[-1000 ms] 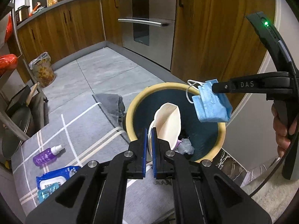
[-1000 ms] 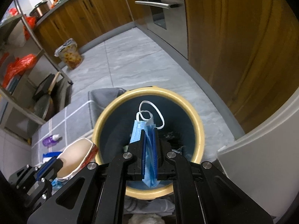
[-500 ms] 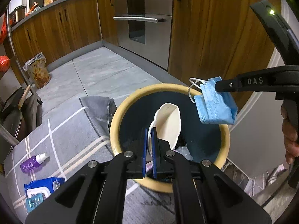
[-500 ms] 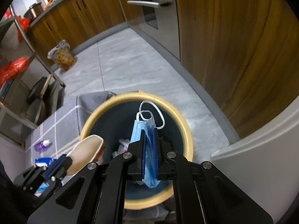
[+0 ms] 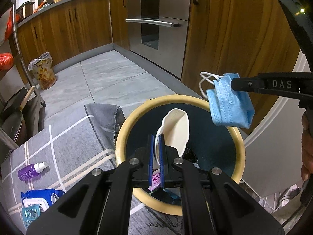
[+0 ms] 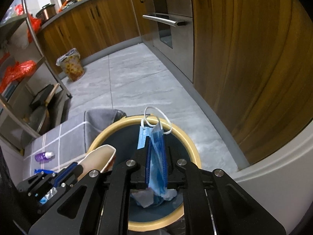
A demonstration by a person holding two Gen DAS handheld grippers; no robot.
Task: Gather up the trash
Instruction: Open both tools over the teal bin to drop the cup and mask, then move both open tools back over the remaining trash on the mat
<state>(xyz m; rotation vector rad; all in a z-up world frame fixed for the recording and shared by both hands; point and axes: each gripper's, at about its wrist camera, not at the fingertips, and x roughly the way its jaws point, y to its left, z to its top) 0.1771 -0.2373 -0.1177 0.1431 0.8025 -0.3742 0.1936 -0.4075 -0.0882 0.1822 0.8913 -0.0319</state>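
Note:
A round trash bin with a yellow rim and dark inside stands on the floor below both grippers. My left gripper is shut on a squashed white paper cup held over the bin's mouth; the cup also shows in the right wrist view. My right gripper is shut on a folded blue face mask with white ear loops, held above the bin; the mask shows at the right in the left wrist view. Crumpled trash lies inside the bin.
A grey checked mat lies left of the bin with a purple spray bottle and a blue wipes pack on it. Wooden cabinets and an oven stand behind. A lined bin and a metal rack stand far left.
Both grippers have risen and tilted up, so the bin sits lower and smaller in view. The cup and the mask stay clamped above the bin.

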